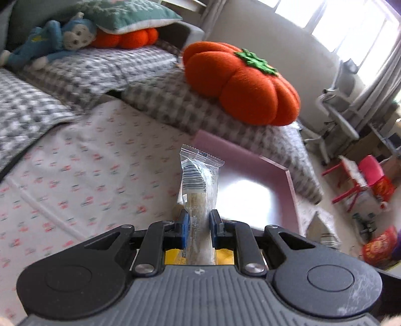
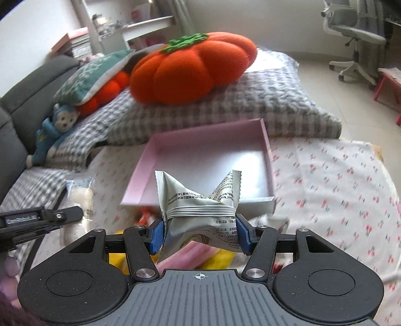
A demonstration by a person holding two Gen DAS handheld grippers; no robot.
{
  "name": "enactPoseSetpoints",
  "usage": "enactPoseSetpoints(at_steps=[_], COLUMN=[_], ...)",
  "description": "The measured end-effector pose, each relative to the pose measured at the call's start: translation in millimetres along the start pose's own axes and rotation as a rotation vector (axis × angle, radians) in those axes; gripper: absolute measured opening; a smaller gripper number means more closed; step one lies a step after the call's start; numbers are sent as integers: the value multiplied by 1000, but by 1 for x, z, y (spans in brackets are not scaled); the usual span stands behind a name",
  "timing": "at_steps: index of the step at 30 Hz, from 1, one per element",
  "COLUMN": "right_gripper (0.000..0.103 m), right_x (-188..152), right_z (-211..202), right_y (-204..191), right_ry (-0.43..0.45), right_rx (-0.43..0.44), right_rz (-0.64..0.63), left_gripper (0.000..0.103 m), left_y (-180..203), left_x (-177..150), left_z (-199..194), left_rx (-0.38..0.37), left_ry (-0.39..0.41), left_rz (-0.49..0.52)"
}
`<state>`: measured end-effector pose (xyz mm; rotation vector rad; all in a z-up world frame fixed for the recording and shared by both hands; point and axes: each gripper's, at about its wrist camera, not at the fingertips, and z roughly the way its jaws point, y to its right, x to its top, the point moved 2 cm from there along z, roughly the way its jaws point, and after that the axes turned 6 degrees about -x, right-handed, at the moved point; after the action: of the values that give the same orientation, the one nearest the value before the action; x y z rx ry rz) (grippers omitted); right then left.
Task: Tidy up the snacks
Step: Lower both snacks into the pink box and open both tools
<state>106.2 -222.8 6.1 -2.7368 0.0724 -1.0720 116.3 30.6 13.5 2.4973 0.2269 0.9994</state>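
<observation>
My left gripper is shut on a clear wrapped snack bar with a barcode, which stands up between the blue pads, lifted over the bed. Beyond it lies the open pink box, its white floor bare. My right gripper is shut on a grey-white snack packet with printed text, held in front of the same pink box. The left gripper with its clear snack bar shows at the left of the right wrist view. More snacks, yellow and pink, lie under the right gripper.
An orange pumpkin cushion rests on a grey checked blanket behind the box. A blue plush toy and a green pillow lie further back. A floral sheet covers the bed. An office chair stands on the floor.
</observation>
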Motion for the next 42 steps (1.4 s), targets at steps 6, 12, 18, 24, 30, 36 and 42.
enactPoseSetpoints(at_steps=[6,12,18,24,30,36,42], right_gripper=[57,57,57,57,57,60,71], right_x=[23,36,37,38,42,43,44], right_z=[29,59,89,101,107,109,106], right_y=[23,24,25,22,19,18,17], right_ry=[4,-10,-37,-41,-44,-48,-56], right_rx=[-9,-37,-112,-154,-172,-178,-152], right_rz=[54,38,33,-2,-23,-26,-28], left_gripper=[15,15,15,15,15,16,37], left_y=[5,10,12,13,15,15,13], left_x=[21,31,29,30,29,28,28], left_z=[43,76,99,111,120,126,125], left_rx=[-21,-16,8,27,47,58,68], left_ry=[-7,-5,-29,-42,-56,-81,-102], left_rz=[15,67,114,158,204,224,226])
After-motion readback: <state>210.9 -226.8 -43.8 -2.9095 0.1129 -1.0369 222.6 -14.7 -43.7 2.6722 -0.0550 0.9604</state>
